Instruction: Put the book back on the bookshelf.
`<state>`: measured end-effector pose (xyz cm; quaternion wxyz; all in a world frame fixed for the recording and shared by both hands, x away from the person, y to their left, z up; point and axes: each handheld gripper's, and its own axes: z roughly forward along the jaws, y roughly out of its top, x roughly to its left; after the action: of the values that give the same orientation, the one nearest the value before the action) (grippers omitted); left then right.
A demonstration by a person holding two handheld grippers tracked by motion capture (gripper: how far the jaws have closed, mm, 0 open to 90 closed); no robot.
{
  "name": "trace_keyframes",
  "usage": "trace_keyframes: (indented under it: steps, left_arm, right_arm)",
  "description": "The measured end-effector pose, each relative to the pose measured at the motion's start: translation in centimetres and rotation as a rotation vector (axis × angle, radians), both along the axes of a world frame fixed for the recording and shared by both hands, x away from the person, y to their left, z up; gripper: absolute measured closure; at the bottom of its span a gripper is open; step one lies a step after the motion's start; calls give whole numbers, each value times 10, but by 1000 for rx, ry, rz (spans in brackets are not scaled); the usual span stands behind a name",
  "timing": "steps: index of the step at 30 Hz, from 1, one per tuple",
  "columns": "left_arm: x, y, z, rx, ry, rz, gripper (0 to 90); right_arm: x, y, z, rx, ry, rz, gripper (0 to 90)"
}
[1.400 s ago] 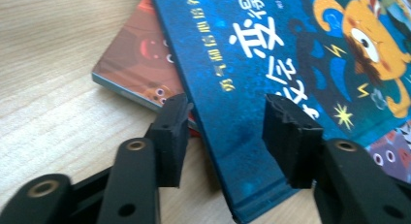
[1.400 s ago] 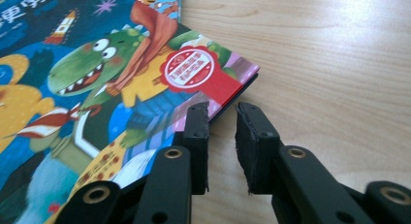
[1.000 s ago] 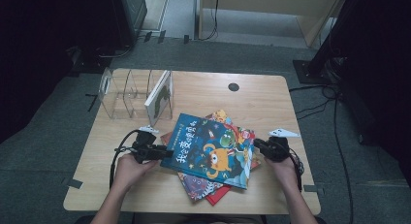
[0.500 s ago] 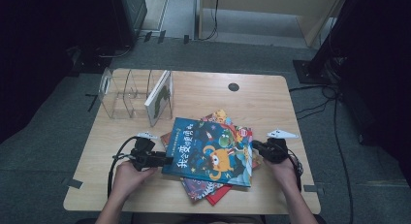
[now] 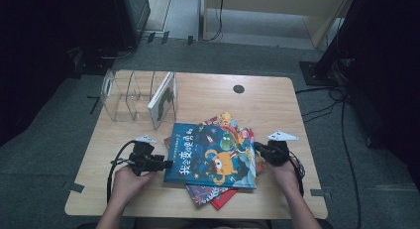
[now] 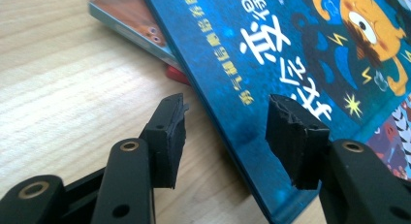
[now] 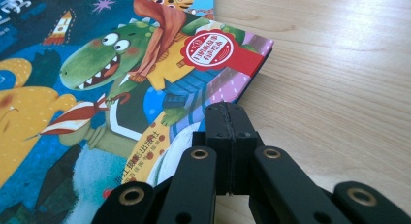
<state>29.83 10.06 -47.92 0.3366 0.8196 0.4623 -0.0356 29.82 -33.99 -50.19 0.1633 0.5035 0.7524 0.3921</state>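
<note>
blue book point(image 5: 210, 157): on top of the book pile, front middle of the table point(image 5: 277, 100) | feel: thin, stiff, smooth, may slip | grab: left edge | left gripper point(image 6: 228, 132): jaws just opening, edge between, not squeezing | right gripper point(image 7: 228, 115): shut, empty, touching the right edge

Beneath the blue book point(image 5: 210, 157) between my claws, the lower books point(image 5: 210, 194) are mostly covered. Ahead of my left claw point(image 6: 225, 129), that book's cover runs off frame. Its small print stays unreadable to me.
</note>
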Motion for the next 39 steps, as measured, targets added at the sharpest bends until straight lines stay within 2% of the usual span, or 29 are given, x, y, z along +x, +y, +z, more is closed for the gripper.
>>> trace_keyframes:
  steps: [7, 10, 18, 27, 29, 34, 35, 36, 37, 39]
  left_arm:
    - [8, 5, -1, -10, -2, 19, 448]
    - [10, 5, -1, -2, -17, 23, 426]
    - [16, 2, -3, -2, -8, 17, 395]
    - [22, 7, -7, -1, 31, 32, 400]
    - [24, 9, -8, -16, 50, 33, 406]
    - [28, 10, -9, -27, 67, 31, 390]
    - [30, 9, -11, -42, 92, 30, 390]
    - [30, 9, -11, -42, 92, 30, 391]
    - [31, 8, -13, -63, 115, 29, 398]
    - [32, 8, -12, -59, 125, 27, 400]
  right_arm:
    - [-2, 1, 1, -2, 11, 8, 900]
    - [-5, 1, 1, -11, 10, 19, 897]
    - [-7, 2, 2, -6, 17, 23, 900]
    - [-6, 17, 1, -8, 11, 65, 900]
    - [-6, 18, 1, -7, 11, 70, 900]
    - [-6, 21, 1, -19, -4, 90, 900]
    - [-6, 24, 1, -31, -9, 93, 900]
    - [-6, 24, 1, -31, -9, 93, 900]
    - [-6, 25, 1, -31, -13, 93, 900]
    - [-6, 25, 1, -31, -12, 92, 900]
